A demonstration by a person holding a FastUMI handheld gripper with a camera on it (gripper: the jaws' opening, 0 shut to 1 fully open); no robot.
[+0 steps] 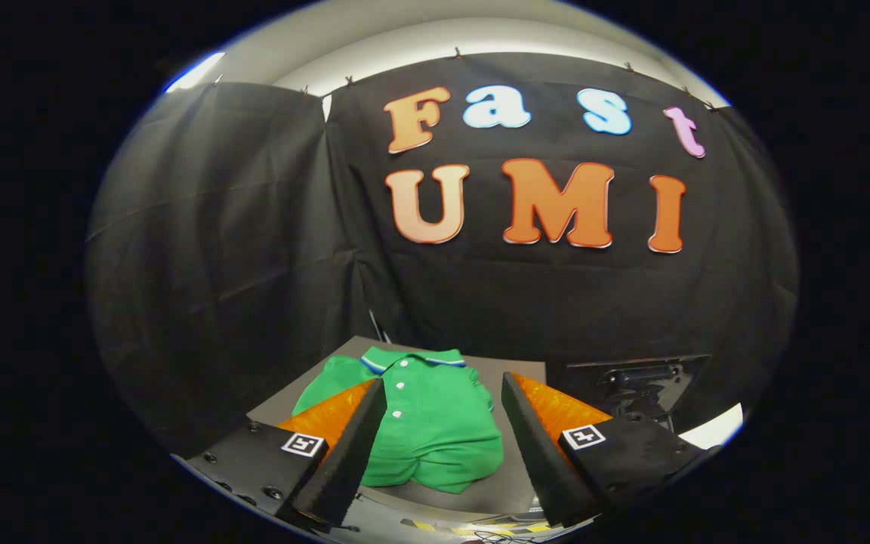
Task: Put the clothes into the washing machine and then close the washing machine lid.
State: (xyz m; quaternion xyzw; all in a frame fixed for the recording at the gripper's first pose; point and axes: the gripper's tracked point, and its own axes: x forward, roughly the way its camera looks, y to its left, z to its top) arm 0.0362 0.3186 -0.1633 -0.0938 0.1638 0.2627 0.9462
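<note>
Wide-spread fingers (pixel 442 389) frame a folded green polo shirt (pixel 427 423), buttoned, lying flat between them.

Am seeing wrinkled black cloth wall (pixel 239 249) hanging around booth, draping in folds, clipped along top edge. Pale ceiling (pixel 420 38) glowing above cloth, bright light strip (pixel 195 72) shining at one upper corner. Dark grey flat tabletop (pixel 510 372) sitting below wall. Black metal bracket (pixel 635 381) standing beside tabletop, against cloth.
</note>
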